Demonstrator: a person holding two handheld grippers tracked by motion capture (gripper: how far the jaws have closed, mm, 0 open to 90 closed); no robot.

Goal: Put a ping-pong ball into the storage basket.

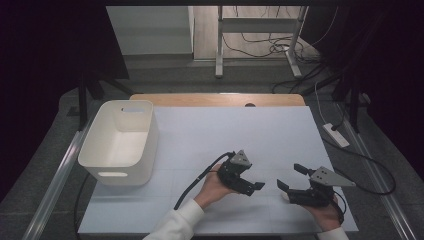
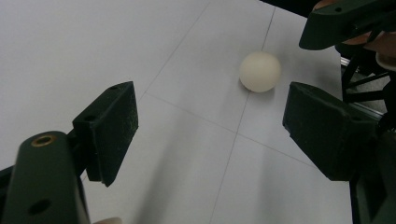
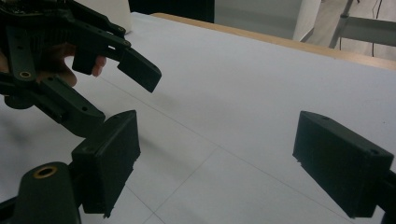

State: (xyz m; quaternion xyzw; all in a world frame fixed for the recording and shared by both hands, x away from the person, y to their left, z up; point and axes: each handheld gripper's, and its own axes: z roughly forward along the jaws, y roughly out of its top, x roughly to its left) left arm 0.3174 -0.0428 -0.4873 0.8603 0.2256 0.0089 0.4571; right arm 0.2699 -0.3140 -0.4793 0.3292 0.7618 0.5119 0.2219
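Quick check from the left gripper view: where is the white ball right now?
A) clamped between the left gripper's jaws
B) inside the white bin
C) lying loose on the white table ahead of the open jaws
C: the white ball lies on the white table, beyond the open left gripper, untouched.

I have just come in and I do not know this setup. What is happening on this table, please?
A person sits at a white table and holds a two-jaw gripper in each hand. The left gripper is open and aimed at a small white ball that lies on the table ahead of its jaws, not yet touched. The right gripper is also open, with nothing between its jaws, and faces the left one. A white plastic bin stands at the table's left edge and looks empty.
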